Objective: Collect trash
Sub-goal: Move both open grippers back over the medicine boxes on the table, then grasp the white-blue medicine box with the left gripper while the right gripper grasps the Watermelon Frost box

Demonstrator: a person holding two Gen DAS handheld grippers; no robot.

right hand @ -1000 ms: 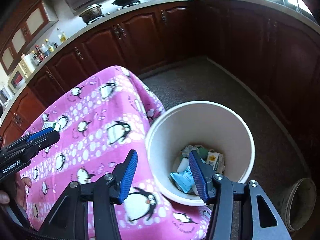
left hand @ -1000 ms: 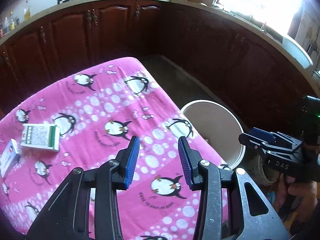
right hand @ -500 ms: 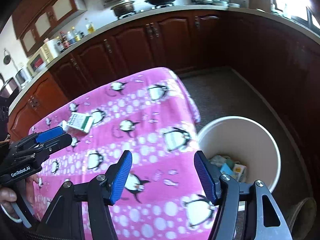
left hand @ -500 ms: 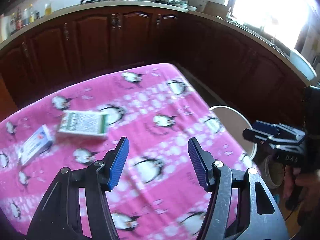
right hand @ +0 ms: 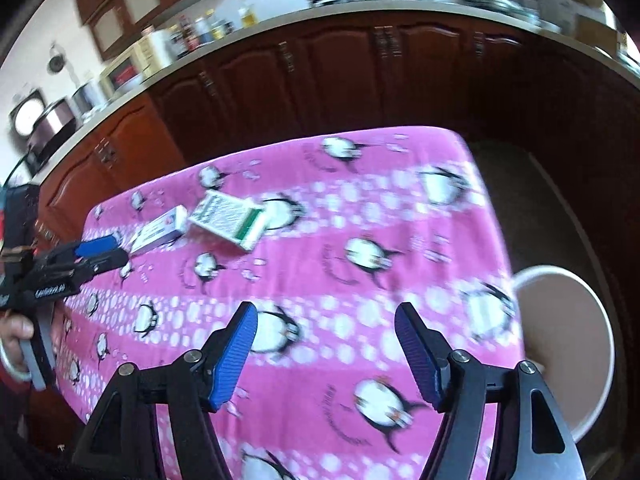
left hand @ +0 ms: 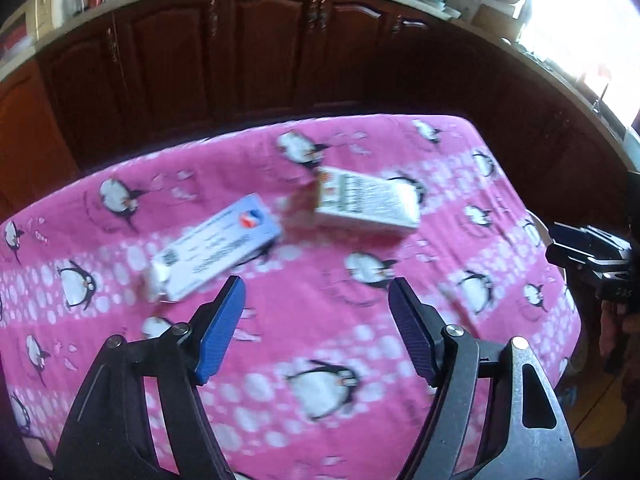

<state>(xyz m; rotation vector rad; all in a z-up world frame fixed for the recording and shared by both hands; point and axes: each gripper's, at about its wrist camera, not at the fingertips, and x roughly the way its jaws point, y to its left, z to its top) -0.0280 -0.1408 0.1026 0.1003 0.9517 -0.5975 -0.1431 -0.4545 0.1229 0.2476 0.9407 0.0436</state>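
Note:
Two flat cartons lie on the pink penguin cloth. A pale blue-and-white box (left hand: 218, 250) lies just beyond my left gripper (left hand: 316, 300), which is open and empty above the cloth. A white box with green print (left hand: 366, 202) lies to its right. Both show in the right wrist view, the blue-white box (right hand: 160, 232) and the green-print box (right hand: 228, 220). My right gripper (right hand: 326, 330) is open and empty over the cloth's near right part. The white trash bucket (right hand: 592, 320) stands on the floor at the right of the table.
Dark wood cabinets (left hand: 260, 48) curve around behind the table, with bottles and pans on the counter. The table's right edge (right hand: 492, 216) drops to the floor beside the bucket. The right gripper shows at the left wrist view's right edge (left hand: 588, 256).
Both grippers have swung left, away from the bucket and over the table. The two boxes have come toward the middle of the left wrist view. The bucket has slid to the right edge.

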